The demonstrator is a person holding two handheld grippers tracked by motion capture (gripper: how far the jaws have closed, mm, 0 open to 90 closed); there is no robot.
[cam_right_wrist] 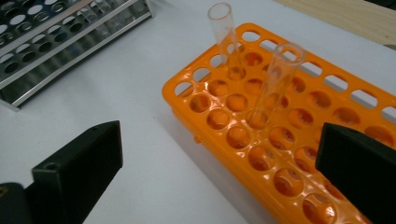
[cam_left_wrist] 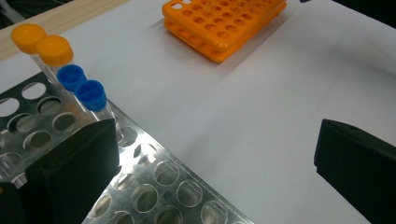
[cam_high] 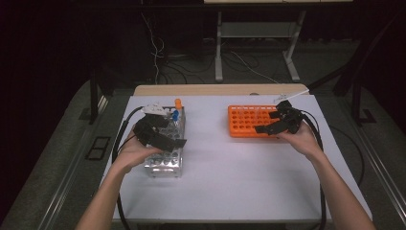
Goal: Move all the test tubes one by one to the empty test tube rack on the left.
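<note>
1. Nearest the person, the left gripper [cam_high: 165,136] hovers over the metal rack [cam_high: 167,163] at the left of the white table [cam_high: 239,167]. Its jaws stand wide apart with nothing between them, as the left gripper view makes plain.

2. Just past that gripper's near jaw, four capped tubes stand in a row along the rack's edge: two blue-capped tubes [cam_left_wrist: 91,93] closer, two orange-capped tubes [cam_left_wrist: 53,49] behind them. They are clear plastic and slim, upright or slightly leaning in their holes. Most other holes in the rack look empty.

3. Across the table, well apart from the metal rack, the right gripper [cam_high: 277,122] hangs over the near right part of the orange rack [cam_high: 242,122]. Its jaws are also spread and hold nothing.

4. In the right gripper view, two uncapped clear tubes [cam_right_wrist: 275,84] already stand in the orange rack [cam_right_wrist: 327,98], tilted a little, a couple of holes apart. The rest of its holes are open.

5. My judgement: the work looks like moving tubes between the racks, and it is at an early stage. Two tubes sit in the orange rack, four capped ones wait in the metal one, and neither gripper has a tube in hand. The left gripper seems placed to take a blue-capped tube first.
</note>
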